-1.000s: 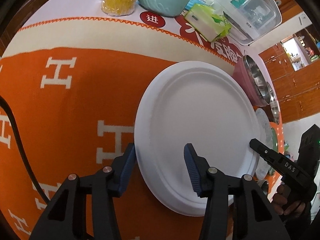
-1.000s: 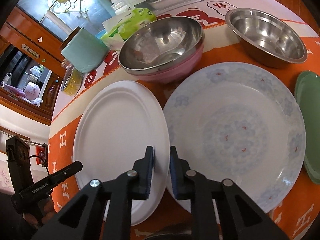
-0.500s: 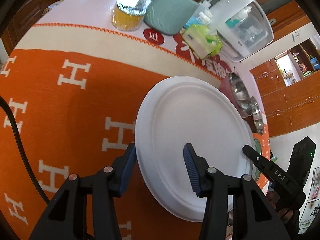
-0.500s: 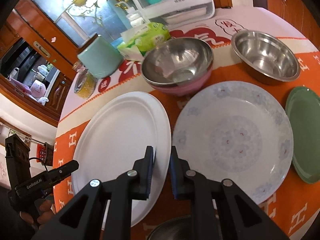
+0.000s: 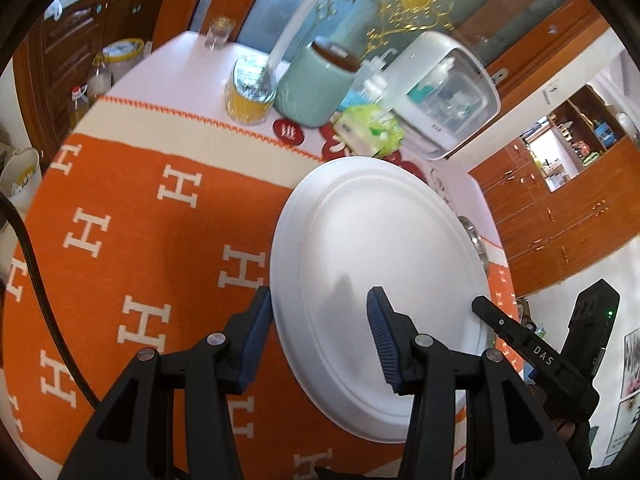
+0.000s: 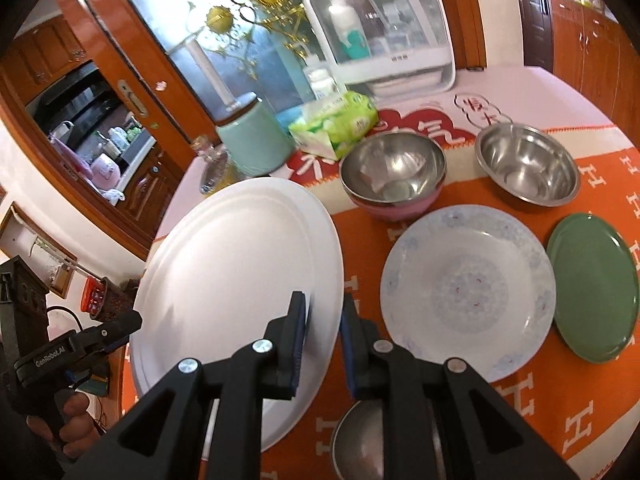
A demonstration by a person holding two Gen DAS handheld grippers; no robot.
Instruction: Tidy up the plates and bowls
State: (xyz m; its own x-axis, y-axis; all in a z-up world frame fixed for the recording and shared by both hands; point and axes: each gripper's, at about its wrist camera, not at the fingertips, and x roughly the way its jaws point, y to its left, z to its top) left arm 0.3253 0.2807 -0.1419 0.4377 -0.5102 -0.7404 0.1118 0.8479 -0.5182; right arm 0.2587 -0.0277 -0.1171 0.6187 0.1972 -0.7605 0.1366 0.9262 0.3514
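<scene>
Over the orange tablecloth (image 5: 132,216), both my grippers, left (image 5: 320,336) and right (image 6: 323,330), angle downward, each pinching an opposite rim of the white plate (image 6: 236,272).

Orange H-patterned cloth surface (image 5: 132,216) left is bare; right side crowded: floral ceramic plate (image 6: 468,292), green round plate (image 6: 592,288), probably stacked steel bowls (image 6: 394,172).

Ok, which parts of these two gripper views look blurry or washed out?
Left wrist view: the jar and tissue pack at the table's far end are smeared, and the white plate is bright enough to lose surface detail. Right wrist view: the patterned plate looks soft, and the fisheye bends the door frame.
</scene>
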